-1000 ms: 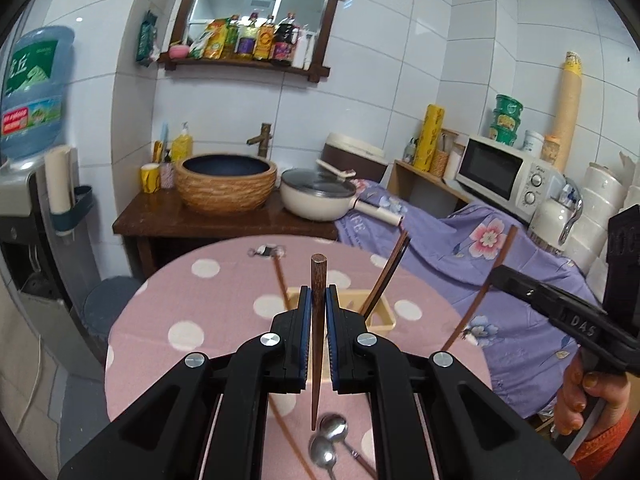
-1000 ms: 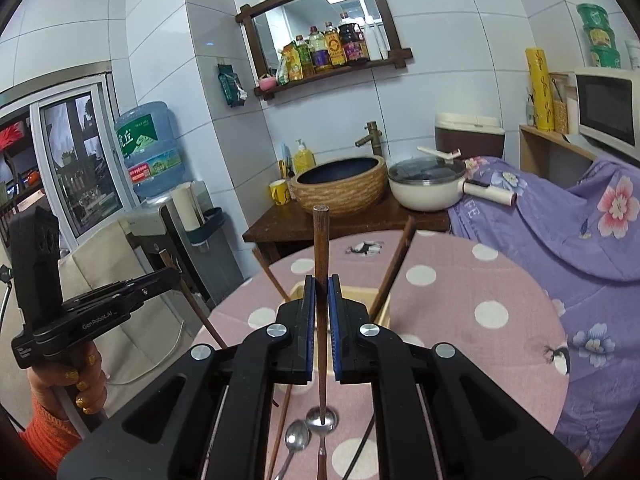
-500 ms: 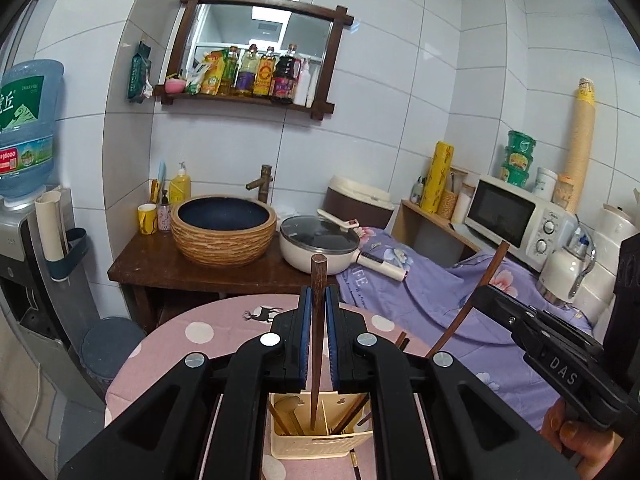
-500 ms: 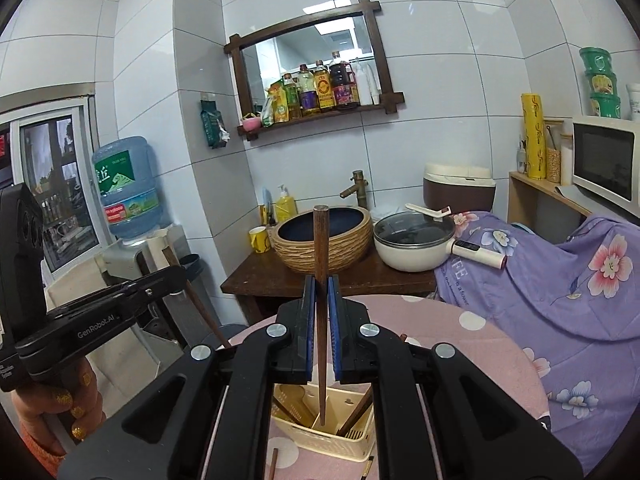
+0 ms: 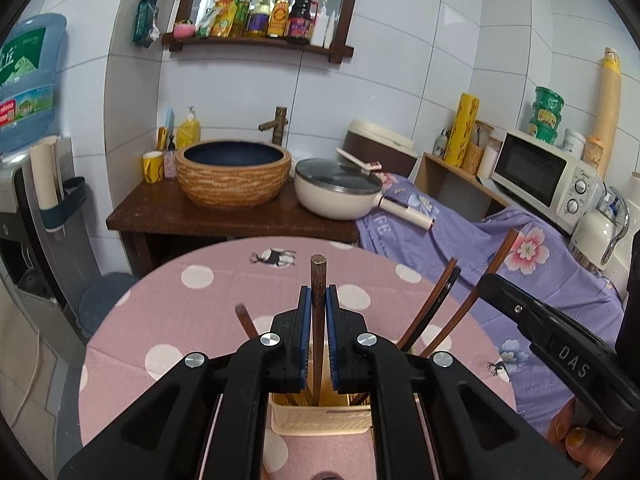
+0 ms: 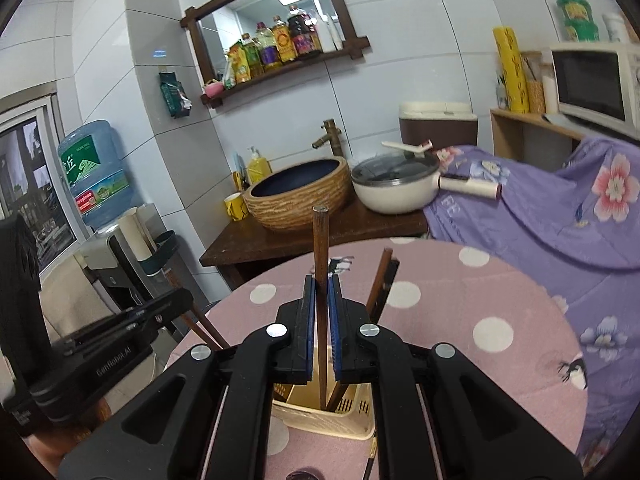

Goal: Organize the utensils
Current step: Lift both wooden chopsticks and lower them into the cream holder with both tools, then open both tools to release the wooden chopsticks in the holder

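My left gripper (image 5: 319, 300) is shut on a brown wooden chopstick (image 5: 318, 276), upright, its lower end inside the cream utensil basket (image 5: 320, 420) on the pink dotted table. My right gripper (image 6: 320, 292) is shut on another brown chopstick (image 6: 321, 240), also upright with its lower end in the basket (image 6: 328, 416). Other chopsticks (image 5: 436, 304) lean in the basket. The right gripper shows at the right of the left wrist view (image 5: 552, 344); the left gripper shows at the left of the right wrist view (image 6: 120, 340).
The round pink table (image 5: 192, 320) stands in front of a wooden counter with a woven basin (image 5: 234, 172) and a lidded pan (image 5: 340, 192). A water dispenser (image 6: 96, 184) is at left, a microwave (image 5: 544, 176) at right.
Both grippers have come down with their chopsticks. The chopstick tips have gone from above the basket into it. The basket now lies close under the jaws.
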